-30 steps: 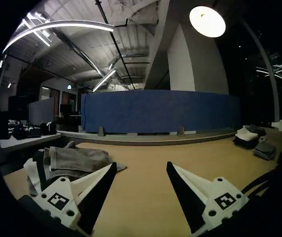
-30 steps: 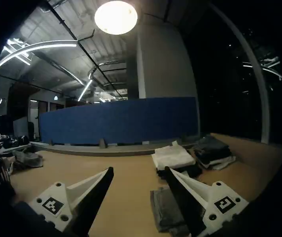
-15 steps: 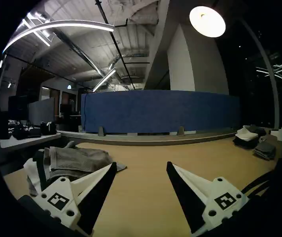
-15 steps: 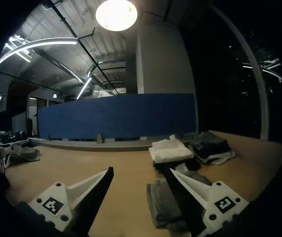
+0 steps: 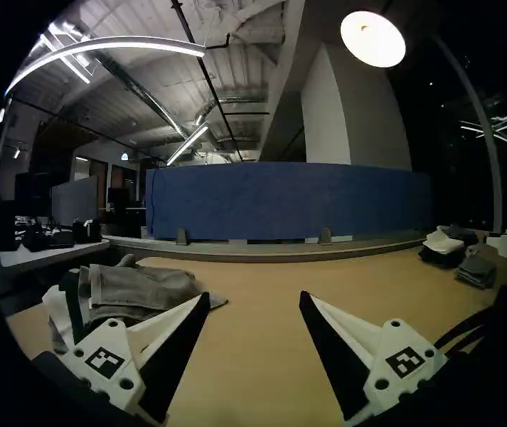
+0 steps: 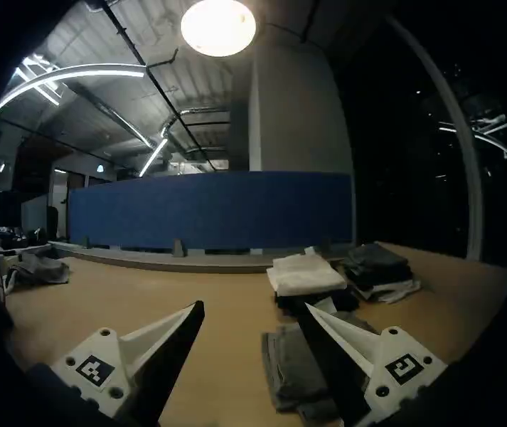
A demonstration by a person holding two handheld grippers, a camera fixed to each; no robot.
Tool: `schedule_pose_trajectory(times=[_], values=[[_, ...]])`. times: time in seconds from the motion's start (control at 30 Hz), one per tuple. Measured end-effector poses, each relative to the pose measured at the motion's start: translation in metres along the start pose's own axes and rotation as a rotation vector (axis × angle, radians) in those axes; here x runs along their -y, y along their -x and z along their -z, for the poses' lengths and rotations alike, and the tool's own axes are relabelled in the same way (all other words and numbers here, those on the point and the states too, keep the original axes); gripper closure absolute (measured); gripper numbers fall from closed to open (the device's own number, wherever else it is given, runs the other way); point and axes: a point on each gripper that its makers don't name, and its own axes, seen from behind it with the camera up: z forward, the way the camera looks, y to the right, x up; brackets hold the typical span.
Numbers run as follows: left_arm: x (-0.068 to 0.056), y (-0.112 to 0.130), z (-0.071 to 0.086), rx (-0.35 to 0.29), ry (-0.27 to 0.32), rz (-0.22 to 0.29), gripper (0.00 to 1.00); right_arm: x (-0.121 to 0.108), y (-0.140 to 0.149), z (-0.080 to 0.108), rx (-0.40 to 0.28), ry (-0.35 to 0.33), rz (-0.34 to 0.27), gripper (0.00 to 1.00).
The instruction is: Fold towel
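Observation:
In the left gripper view my left gripper stands open low over the wooden table, nothing between its fingers. A heap of unfolded grey towels lies just beyond its left finger. In the right gripper view my right gripper is open too. A folded grey towel lies flat beneath and beside its right finger. Behind that sits a stack with a folded white towel on top, and next to it a dark folded stack. Those stacks show small at the far right in the left gripper view.
A long blue partition runs along the table's far edge. Another table with dark bags stands at the left. A crumpled grey cloth lies at the table's left end in the right gripper view. Bare wood lies between the two piles.
The right gripper has dropped lower and shifted slightly, so the folded grey towel and the stacks sit closer under its right finger. The left gripper has held still.

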Motion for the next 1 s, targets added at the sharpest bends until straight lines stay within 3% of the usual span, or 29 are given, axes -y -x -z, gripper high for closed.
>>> schedule_pose_trajectory(times=[1.0], values=[[-0.0003,0.0005,-0.0005,0.0,0.0,0.0,0.07,0.0028,-0.0001,-0.0004,0.003,0.004,0.017,0.0]])
